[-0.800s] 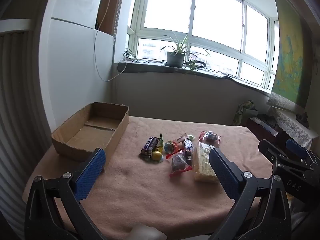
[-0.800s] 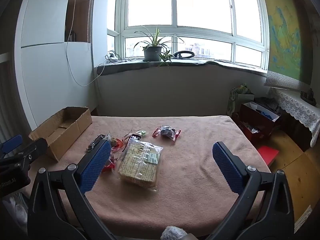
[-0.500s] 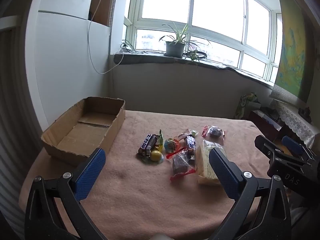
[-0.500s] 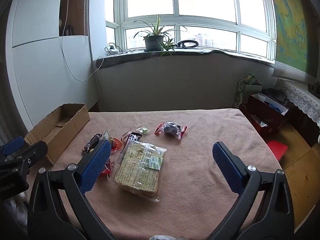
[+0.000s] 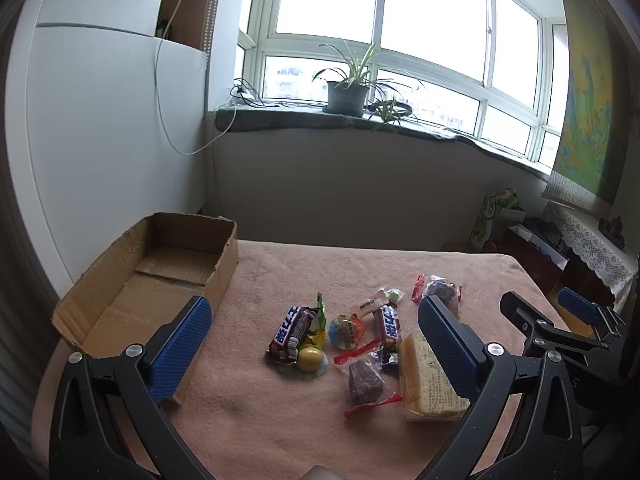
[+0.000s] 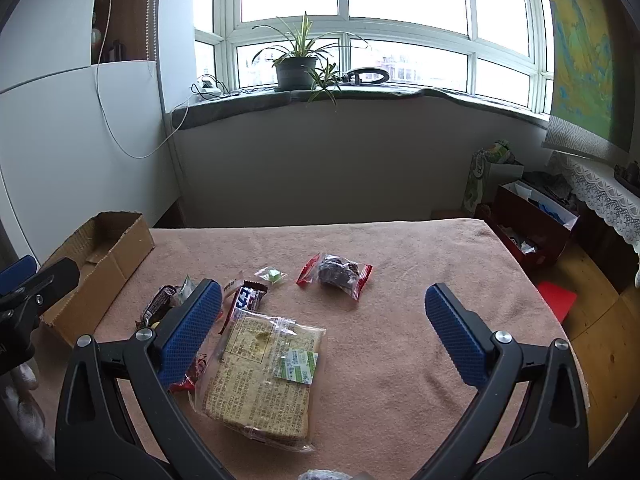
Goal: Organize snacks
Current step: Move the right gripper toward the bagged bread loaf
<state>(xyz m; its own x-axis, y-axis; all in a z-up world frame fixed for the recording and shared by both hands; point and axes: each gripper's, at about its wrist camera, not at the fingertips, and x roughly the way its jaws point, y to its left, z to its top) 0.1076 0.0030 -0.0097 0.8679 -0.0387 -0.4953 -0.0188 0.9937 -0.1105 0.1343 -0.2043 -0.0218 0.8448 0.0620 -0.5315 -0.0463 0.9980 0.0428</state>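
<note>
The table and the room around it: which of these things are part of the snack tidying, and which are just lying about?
Part of the job:
cardboard box, empty
chocolate bars
cracker pack
yellow candy
red-ended sweets
left gripper and right gripper, both open

Just lying about:
potted plant
white cable
red box on the floor

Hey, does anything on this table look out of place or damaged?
The cardboard box has rough, torn top edges and sits empty, while the snacks lie in a loose pile on the blanket. Nothing looks spilled or broken open.
</note>
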